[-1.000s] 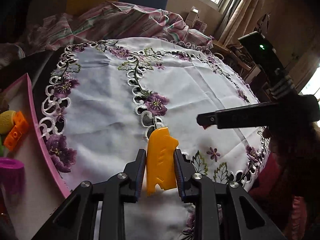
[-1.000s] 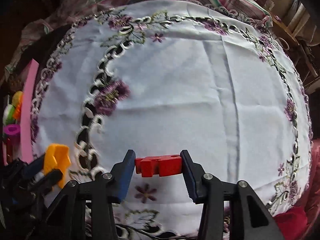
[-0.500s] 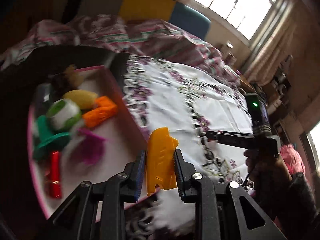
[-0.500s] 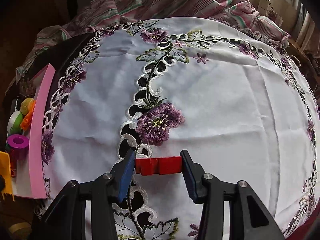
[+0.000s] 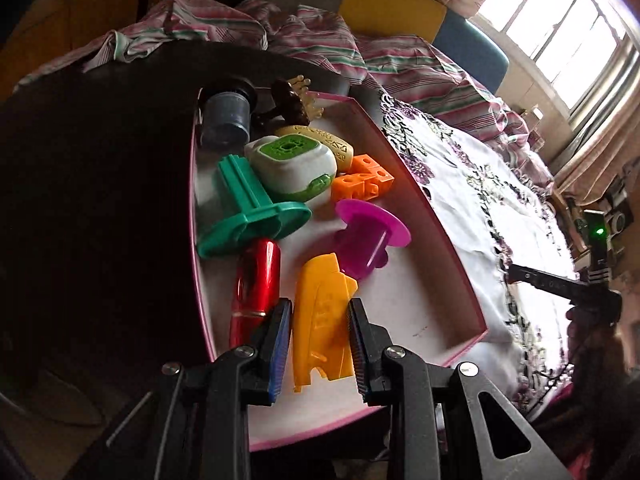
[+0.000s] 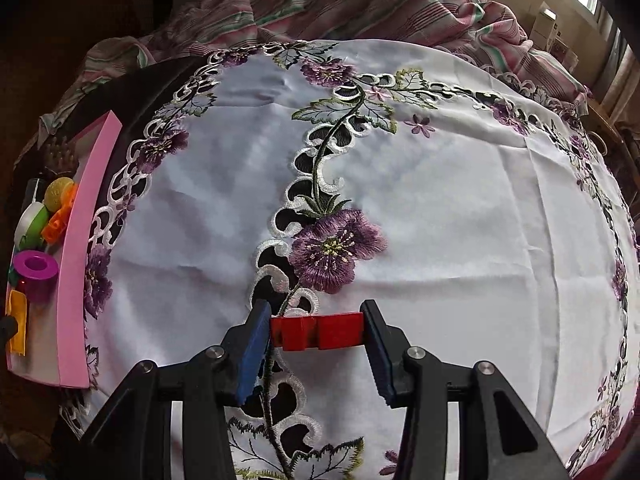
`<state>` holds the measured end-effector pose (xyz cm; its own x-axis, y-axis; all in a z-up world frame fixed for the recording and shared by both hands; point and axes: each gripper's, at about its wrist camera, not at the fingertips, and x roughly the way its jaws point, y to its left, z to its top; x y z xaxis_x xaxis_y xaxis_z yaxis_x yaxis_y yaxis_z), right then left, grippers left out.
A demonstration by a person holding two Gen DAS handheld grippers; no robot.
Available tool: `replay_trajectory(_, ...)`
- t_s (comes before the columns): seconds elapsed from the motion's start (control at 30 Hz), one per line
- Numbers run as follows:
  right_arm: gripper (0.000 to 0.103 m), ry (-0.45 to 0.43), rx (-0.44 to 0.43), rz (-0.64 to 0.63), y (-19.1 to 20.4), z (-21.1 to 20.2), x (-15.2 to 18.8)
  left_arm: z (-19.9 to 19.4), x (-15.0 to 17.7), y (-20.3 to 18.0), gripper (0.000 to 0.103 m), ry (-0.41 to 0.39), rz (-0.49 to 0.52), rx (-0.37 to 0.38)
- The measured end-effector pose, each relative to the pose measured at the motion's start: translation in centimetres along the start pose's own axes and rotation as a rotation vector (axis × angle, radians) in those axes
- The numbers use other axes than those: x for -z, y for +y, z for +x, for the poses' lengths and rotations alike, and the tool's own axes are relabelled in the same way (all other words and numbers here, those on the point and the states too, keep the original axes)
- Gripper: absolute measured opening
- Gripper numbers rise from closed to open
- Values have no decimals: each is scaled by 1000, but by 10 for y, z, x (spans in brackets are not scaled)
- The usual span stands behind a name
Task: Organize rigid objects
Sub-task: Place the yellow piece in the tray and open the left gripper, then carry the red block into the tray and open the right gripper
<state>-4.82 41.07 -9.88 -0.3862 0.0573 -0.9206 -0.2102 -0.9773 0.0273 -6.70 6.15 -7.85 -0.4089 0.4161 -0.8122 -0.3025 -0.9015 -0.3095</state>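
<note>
My left gripper (image 5: 320,324) is shut on a yellow plastic piece (image 5: 320,320) and hangs over the near part of the pink tray (image 5: 436,232). Inside the tray lie a magenta spool (image 5: 368,240), a green spool (image 5: 248,208), a red cylinder (image 5: 256,276), an orange block (image 5: 362,180) and a white-and-green case (image 5: 292,164). My right gripper (image 6: 317,332) is shut on a red block (image 6: 317,331) above the white embroidered tablecloth (image 6: 440,208). The right wrist view has the tray (image 6: 80,240) at its far left, with the yellow piece (image 6: 18,320) over it.
A dark cup (image 5: 226,120) and a brown comb (image 5: 294,98) sit at the tray's far end. Striped fabric (image 5: 320,40) is bunched past the table. Dark bare tabletop (image 5: 100,200) lies left of the tray. A window (image 5: 560,20) is at the upper right.
My left gripper has swung left from over the tablecloth to over the pink tray, still gripping the yellow piece. My right gripper shifted a little over the cloth with the red block.
</note>
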Motion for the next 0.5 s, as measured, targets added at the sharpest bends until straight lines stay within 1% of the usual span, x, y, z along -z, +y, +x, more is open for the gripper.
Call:
replay_trajectory(0.07,46,0,-2,3,0,0,0,4,1,-1,29,9,4,-11)
replay_trajectory(0.17,46,1,-2,5,0,0,0,4,4,-5,29,-12,36,-60)
replay_trajectory(0.3,46,2,-1,2,0,0,-1,3,7,-4,30,-15,48,-69)
replay_trajectory(0.37,46,2,0,8,-1,-1,-1,1,8,-5,34,-22,53,-66)
replay_trajectory(0.5,46,2,7,9,-2,-1,-1,-6,8,-9,34,-51,77,-98)
